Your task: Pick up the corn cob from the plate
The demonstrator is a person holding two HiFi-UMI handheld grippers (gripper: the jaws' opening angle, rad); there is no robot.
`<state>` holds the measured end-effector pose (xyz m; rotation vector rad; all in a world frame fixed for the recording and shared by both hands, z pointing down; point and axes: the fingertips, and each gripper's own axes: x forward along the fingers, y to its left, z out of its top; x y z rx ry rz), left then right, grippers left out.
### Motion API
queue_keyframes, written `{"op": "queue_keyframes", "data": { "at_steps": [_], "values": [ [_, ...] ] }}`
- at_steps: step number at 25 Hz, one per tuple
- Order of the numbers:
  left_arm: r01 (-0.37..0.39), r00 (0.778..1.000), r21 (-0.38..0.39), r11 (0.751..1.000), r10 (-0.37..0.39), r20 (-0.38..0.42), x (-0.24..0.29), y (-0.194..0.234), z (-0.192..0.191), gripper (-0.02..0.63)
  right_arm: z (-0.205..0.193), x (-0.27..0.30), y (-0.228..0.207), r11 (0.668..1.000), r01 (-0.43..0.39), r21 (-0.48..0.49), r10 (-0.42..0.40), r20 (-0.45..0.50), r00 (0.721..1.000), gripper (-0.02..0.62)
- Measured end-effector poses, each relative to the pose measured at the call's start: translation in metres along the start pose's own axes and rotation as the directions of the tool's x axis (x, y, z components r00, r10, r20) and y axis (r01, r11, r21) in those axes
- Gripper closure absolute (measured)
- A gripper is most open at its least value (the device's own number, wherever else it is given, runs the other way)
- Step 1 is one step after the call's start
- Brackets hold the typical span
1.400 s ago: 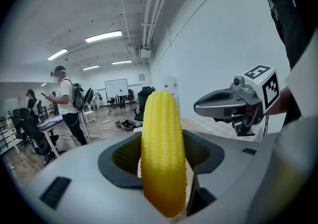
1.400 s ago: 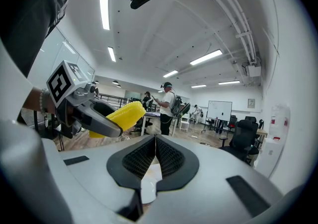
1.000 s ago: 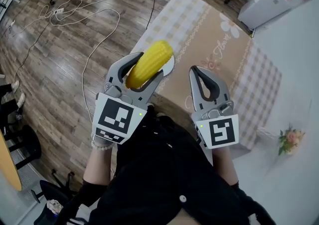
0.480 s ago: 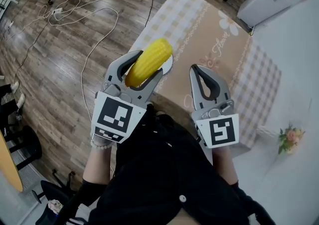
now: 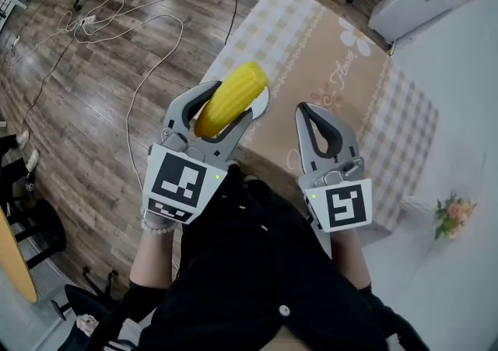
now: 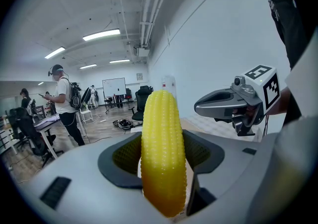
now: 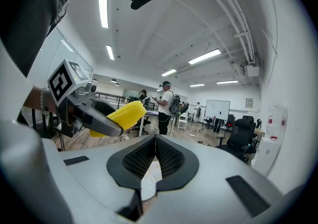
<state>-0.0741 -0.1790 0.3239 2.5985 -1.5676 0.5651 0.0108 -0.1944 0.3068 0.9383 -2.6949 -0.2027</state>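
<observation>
the corn cob (image 6: 162, 148) was clamped between the jaws of the left gripper (image 5: 240, 100), lifted above the white plate (image 5: 267, 99), which lay on the near left part of the table (image 5: 334, 69).

what could go wrong, in my judgement: the jaws held the cob only on its near part, and most of its length stuck out beyond them, up and to the far side. the cob looked round and smooth, so with a light grip or a quick turn of the hand it might pivot or slide out. it could then fall on the plate, or past the table edge to the wooden floor (image 5: 93, 108), because this edge was near.

the left gripper pointed away from the person and was tilted a little to the right. the right gripper (image 7: 155, 143) was just beside it on the right, over the cloth, with its jaws closed together and nothing between them. both were held close to the person's body.
</observation>
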Motion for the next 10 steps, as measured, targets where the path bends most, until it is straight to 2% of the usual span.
{"op": "queue_keyframes", "data": {
  "at_steps": [10],
  "values": [
    [0.003,1.0,-0.004,1.0,-0.003,-0.006,0.0,0.0027,-0.0061,0.348,0.0008,0.0047,0.0056,1.0,-0.007,0.0,0.007,0.006,1.0,0.554]
  ]
}}
